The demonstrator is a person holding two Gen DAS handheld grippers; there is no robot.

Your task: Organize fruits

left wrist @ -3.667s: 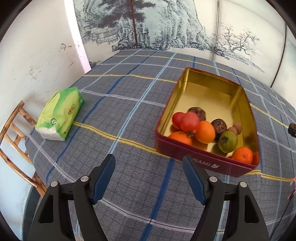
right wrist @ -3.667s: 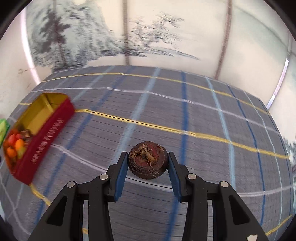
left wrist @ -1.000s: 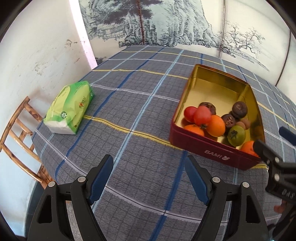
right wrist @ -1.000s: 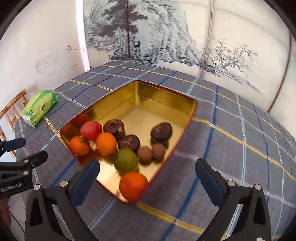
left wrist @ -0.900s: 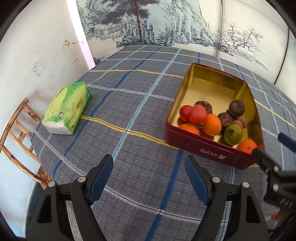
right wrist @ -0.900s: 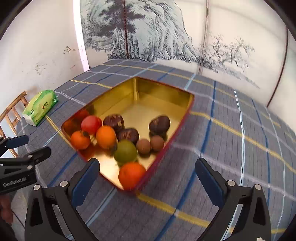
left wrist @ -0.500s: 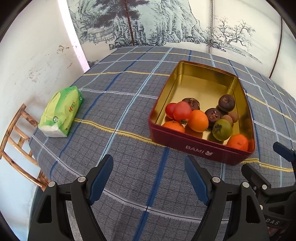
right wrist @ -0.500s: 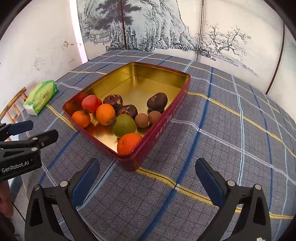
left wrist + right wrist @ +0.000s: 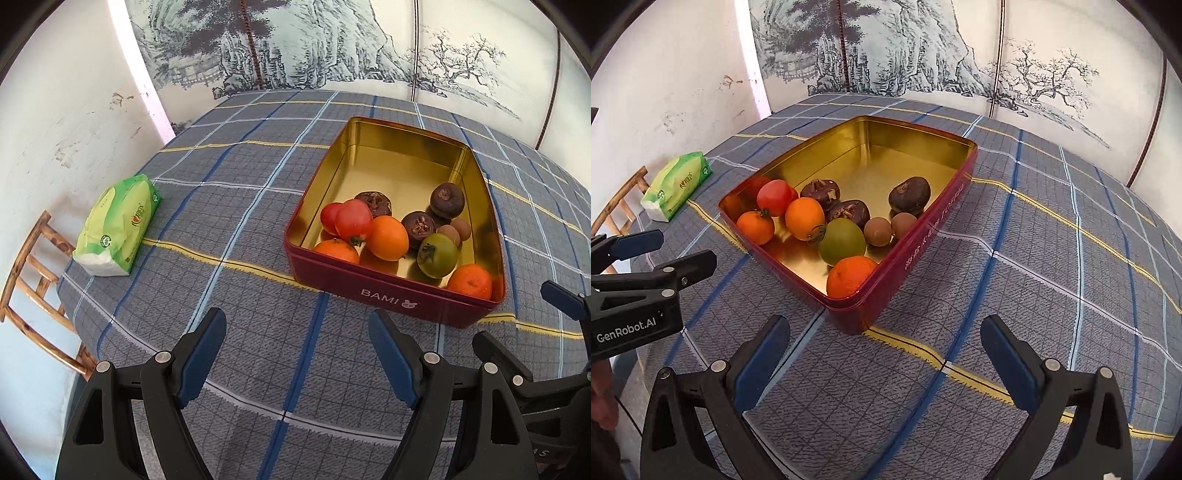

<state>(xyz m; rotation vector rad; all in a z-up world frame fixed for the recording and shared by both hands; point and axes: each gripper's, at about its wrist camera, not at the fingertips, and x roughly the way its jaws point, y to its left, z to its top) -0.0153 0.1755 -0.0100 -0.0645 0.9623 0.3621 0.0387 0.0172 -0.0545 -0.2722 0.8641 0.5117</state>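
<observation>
Fruits [image 9: 827, 225] piled in red tin [image 9: 923, 236]; left tongs [image 9: 297, 354], right tongs [image 9: 886, 354] wide apart, empty.

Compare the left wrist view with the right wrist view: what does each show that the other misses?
Only the left wrist view shows the BAMI lettering on the tin's near wall, and the left gripper from behind, open over bare cloth. Only the right wrist view shows the lettering on the tin's long side wall, the GenRobot.AI label on the other gripper's body, and the right gripper, open and empty. Both show the red tin holding all the fruit, the green tissue pack on the plaid tablecloth, and the wooden chair.
</observation>
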